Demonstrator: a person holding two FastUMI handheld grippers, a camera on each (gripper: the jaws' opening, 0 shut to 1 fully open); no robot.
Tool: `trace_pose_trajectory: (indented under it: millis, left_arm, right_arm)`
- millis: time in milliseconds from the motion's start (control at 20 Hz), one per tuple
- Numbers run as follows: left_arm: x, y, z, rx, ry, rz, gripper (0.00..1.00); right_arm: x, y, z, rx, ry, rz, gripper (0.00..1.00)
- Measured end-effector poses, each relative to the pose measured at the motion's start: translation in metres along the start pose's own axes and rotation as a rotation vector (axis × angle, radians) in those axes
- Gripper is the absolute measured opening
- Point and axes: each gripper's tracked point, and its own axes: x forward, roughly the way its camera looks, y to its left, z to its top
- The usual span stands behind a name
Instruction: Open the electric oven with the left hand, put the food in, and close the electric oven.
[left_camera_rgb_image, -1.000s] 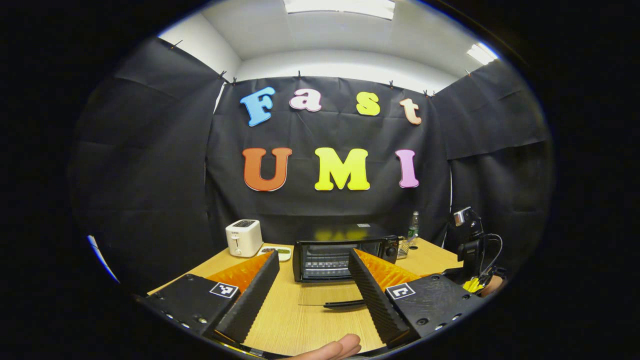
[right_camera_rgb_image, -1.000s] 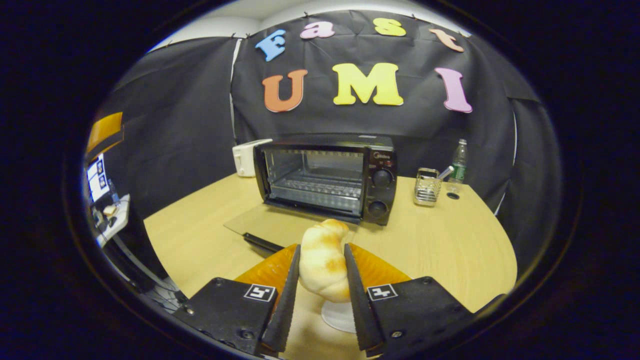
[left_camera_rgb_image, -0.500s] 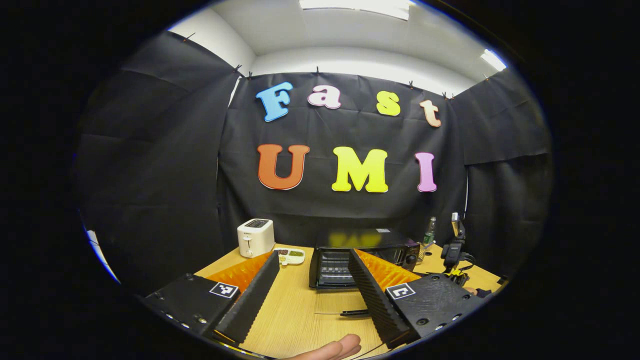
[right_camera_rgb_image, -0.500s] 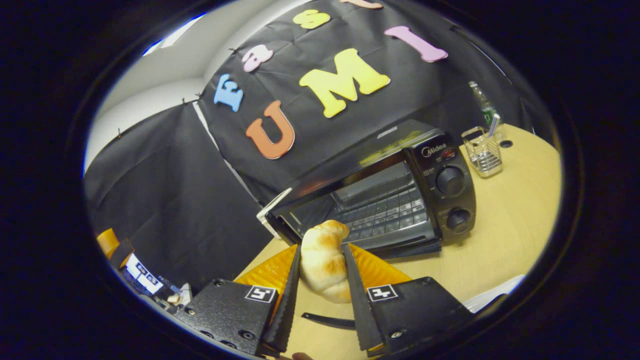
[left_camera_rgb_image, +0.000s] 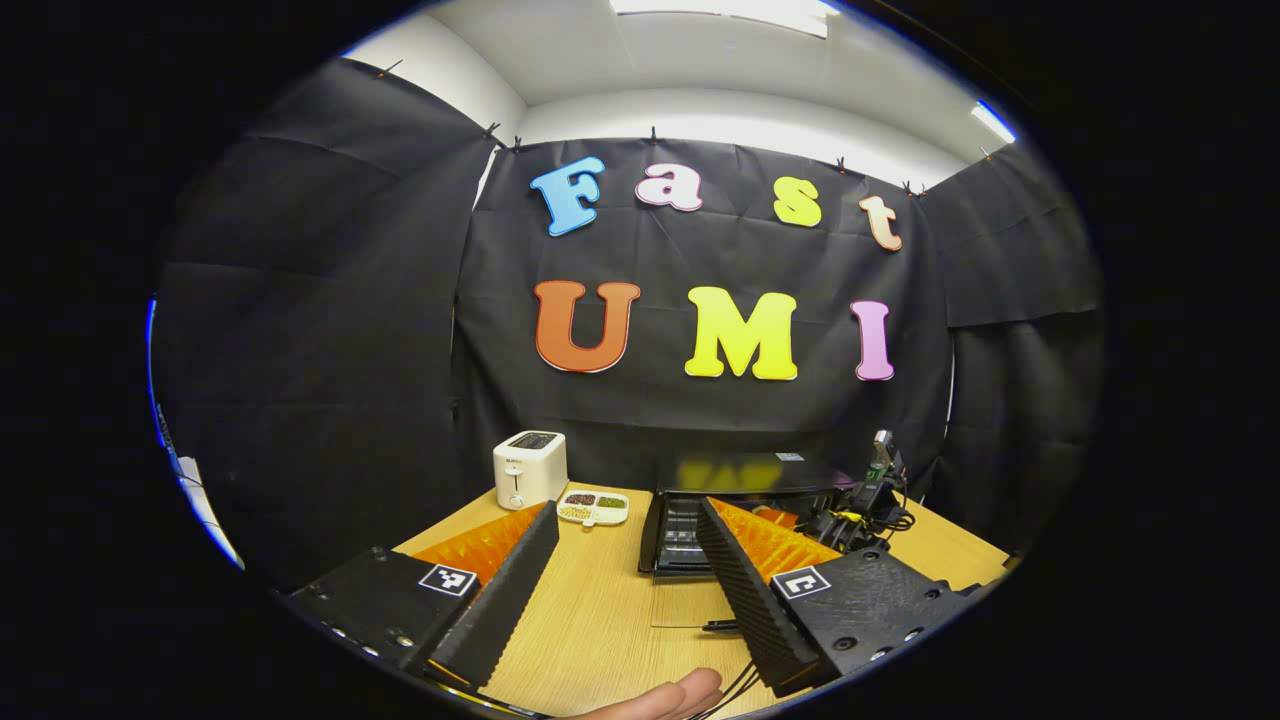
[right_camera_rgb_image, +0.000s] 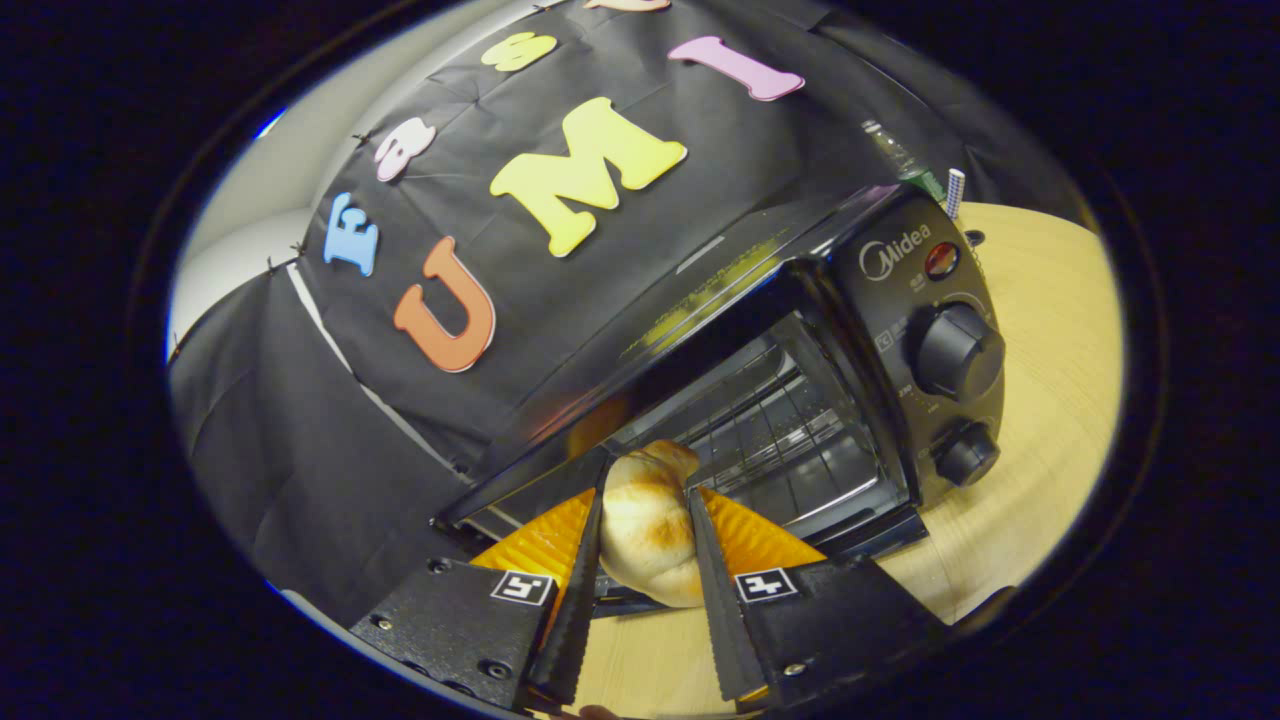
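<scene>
**Right gripper view: bun at the oven mouth, tilted entry**

Left gripper view: the left gripper (left_camera_rgb_image: 625, 590) hangs back over the bench (left_camera_rgb_image: 600, 620), fingers spread wide and empty, well clear of the oven (left_camera_rgb_image: 745, 490).

Right gripper view: the right gripper (right_camera_rgb_image: 645, 560) pinches the bun (right_camera_rgb_image: 645, 520) at the oven's (right_camera_rgb_image: 800, 360) open mouth, just before the rack (right_camera_rgb_image: 790, 440). It comes in tilted, so a finger may clip the frame, or the bun slip. There is more room rackward than toward the knobs (right_camera_rgb_image: 958, 350).

- Our left gripper (left_camera_rgb_image: 622, 570) has black textured blocks, screws, and square black-and-white markers.
- Our right gripper (right_camera_rgb_image: 642, 560) has serrated finger edges and matching markers.
</scene>
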Motion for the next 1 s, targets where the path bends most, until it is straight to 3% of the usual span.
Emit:
trace_pose_trajectory:
  millis: [250, 350, 450, 600, 850, 1000]
  left_arm:
    - [0.0, 0.002, -0.001, 0.014, 0.006, -0.008, 0.92]
    - [0.0, 0.006, -0.003, 0.013, 0.01, -0.007, 0.92]
    - [0.004, 0.01, -0.009, 0.011, 0.02, -0.001, 0.92]
    - [0.008, 0.015, -0.019, 0.006, 0.046, 0.015, 0.92]
    - [0.014, 0.015, -0.016, 0.013, 0.052, 0.01, 0.92]
    - [0.02, 0.008, -0.019, 0.02, 0.055, -0.007, 0.92]
  right_arm:
    - [0.035, -0.007, 0.012, -0.131, -0.079, -0.087, 0.51]
    - [0.047, -0.008, 0.019, -0.17, -0.108, -0.104, 0.51]
    - [0.051, 0.003, 0.017, -0.214, -0.114, -0.071, 0.51]
    - [0.061, -0.001, 0.015, -0.31, -0.117, -0.108, 0.51]
    - [0.081, -0.01, 0.004, -0.419, -0.059, -0.124, 0.51]
    - [0.085, -0.013, 0.001, -0.516, 0.008, -0.145, 0.62]
